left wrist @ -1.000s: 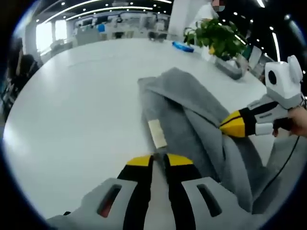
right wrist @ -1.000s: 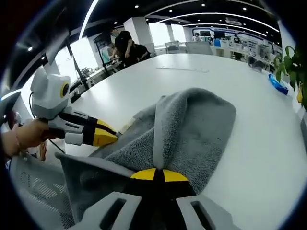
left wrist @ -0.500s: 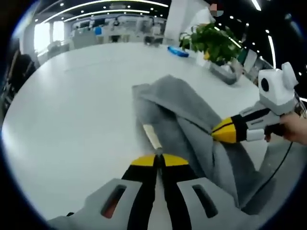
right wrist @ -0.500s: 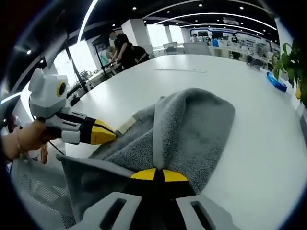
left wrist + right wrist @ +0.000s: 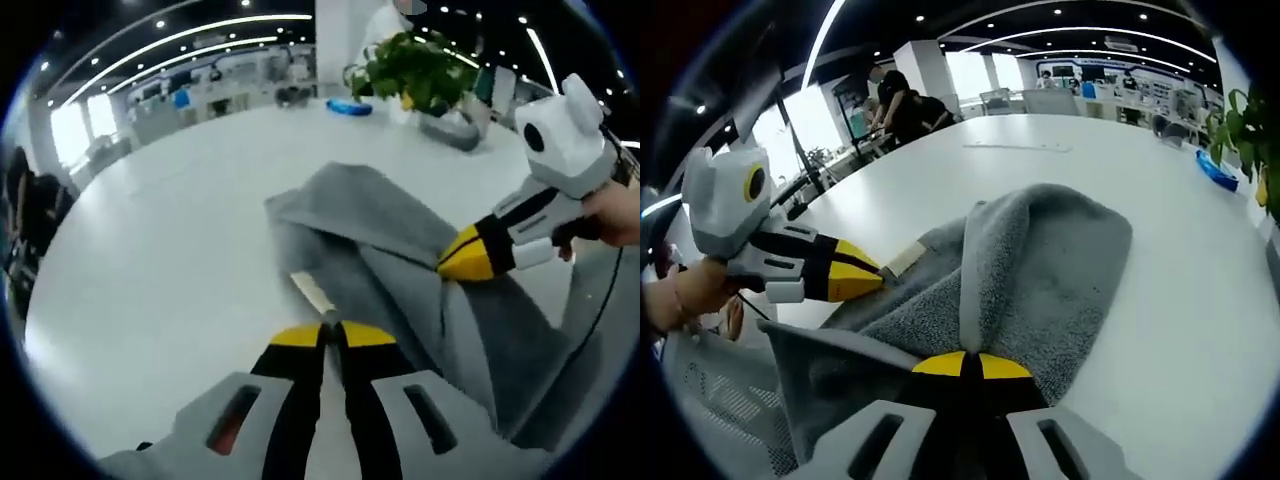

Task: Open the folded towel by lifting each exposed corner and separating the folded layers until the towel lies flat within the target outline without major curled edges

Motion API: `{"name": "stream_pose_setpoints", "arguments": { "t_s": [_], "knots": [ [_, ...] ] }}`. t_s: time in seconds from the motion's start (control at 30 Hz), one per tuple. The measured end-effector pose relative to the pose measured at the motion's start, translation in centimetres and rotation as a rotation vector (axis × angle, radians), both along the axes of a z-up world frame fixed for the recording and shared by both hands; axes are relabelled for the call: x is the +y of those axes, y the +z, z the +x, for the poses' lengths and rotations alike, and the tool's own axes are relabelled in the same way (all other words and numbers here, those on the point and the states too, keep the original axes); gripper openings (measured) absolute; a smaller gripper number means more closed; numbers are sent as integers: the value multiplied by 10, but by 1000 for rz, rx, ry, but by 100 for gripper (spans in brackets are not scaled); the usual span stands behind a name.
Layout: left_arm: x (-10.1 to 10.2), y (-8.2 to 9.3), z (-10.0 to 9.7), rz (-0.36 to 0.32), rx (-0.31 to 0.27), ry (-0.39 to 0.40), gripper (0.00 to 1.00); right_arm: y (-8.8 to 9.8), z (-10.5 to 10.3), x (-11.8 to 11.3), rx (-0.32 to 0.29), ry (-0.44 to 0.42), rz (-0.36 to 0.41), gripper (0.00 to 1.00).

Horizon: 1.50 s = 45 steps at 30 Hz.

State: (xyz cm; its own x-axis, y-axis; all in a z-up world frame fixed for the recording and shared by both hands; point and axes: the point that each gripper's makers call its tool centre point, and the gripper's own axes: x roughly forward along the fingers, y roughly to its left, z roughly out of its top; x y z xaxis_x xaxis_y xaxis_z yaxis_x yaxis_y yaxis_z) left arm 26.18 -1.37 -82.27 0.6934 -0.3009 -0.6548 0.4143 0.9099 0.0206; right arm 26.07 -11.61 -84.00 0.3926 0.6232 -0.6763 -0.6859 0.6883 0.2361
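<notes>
Towel (image 5: 1040, 270) unmoved; both grippers stay clamped.

No text, brand, number or sign can be read in either view. The pale label (image 5: 312, 292) sewn on the grey towel (image 5: 400, 250) shows no legible print in the left gripper view, and in the right gripper view it is too small and blurred to tell.
</notes>
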Motion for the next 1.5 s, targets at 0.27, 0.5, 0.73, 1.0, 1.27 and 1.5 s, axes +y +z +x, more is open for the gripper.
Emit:
{"name": "stream_pose_setpoints", "arguments": {
  "t_s": [0.27, 0.5, 0.73, 1.0, 1.27, 1.5],
  "knots": [
    [11, 12, 11, -14, -72, 55, 7, 0, 0, 0, -6, 5, -4, 0],
    [5, -12, 4, -37, 24, 39, 17, 0, 0, 0, -9, 9, -6, 0],
    [-4, -3, 7, -120, 4, 39, 23, 0, -1, 0, -13, 10, 0, 0],
    [-3, -1, 7, -155, 7, 42, 13, 0, 0, 1, -7, 4, 9, 0],
    [-3, -12, 1, -118, 63, 36, 3, 1, 0, 0, 1, -11, 13, 0],
    [0, -11, 1, -101, 56, 41, 2, 6, 2, -7, -8, -32, 25, 0]
  ]
}}
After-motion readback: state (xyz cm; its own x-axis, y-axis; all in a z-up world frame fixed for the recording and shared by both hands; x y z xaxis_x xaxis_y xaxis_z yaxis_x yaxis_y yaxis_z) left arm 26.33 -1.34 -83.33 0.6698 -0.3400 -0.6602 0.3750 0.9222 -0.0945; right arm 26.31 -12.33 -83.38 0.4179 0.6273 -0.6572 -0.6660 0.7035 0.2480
